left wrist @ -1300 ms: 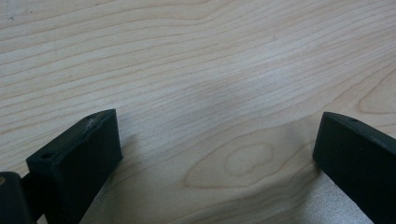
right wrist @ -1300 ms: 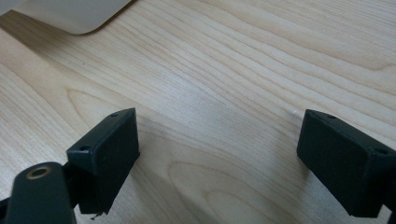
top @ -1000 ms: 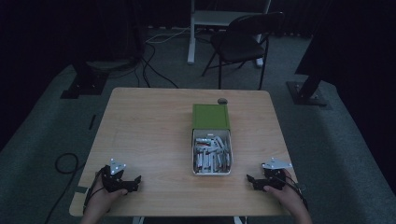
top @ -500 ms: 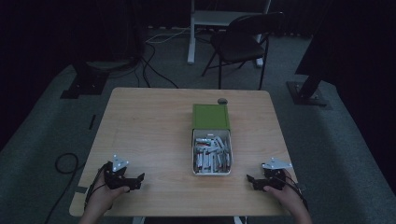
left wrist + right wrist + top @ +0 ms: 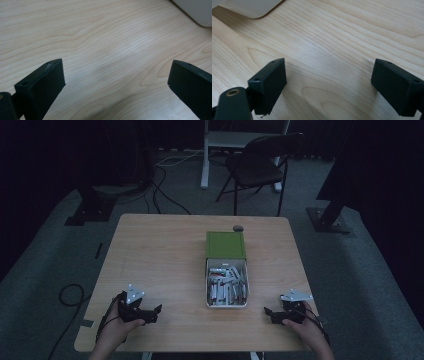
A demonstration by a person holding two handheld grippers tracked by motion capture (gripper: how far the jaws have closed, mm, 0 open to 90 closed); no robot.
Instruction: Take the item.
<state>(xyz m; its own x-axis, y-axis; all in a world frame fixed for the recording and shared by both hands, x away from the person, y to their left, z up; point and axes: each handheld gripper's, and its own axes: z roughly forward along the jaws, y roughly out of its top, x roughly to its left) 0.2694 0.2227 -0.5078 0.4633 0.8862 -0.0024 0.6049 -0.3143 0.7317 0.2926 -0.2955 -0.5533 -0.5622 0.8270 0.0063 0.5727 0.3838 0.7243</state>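
Left tool (image 5: 152,312) sits low over the near-left part of the worktop (image 5: 160,255), jaws spread wide with nothing between them; in the left gripper view the left tool (image 5: 115,82) has only bare wood grain in the gap, and a pale rounded corner of the white tray (image 5: 197,10) shows at the top right, well ahead of the jaws and apart from them. Right tool (image 5: 271,314) rests at the near-right part of the worktop, jaws also spread, holding nothing; in the right gripper view the right tool (image 5: 328,80) frames bare wood, with a corner of the white tray (image 5: 249,7) at the top left, clear of the jaws. Each tool has a grey three-cornered plate on top and a hand behind it, left hand (image 5: 117,330), right hand (image 5: 305,327). The white tray (image 5: 208,285) lies between the two tools, near the worktop's middle and slightly toward the near edge, touching neither; it is full of small pale and silvery pieces, too small to tell what they are. A green box (image 5: 225,245) sits just behind the tray, touching its far end. A small dark round object (image 5: 238,228) lies just beyond the green box near the far edge. A black chair (image 5: 260,162) stands on the floor past the worktop.
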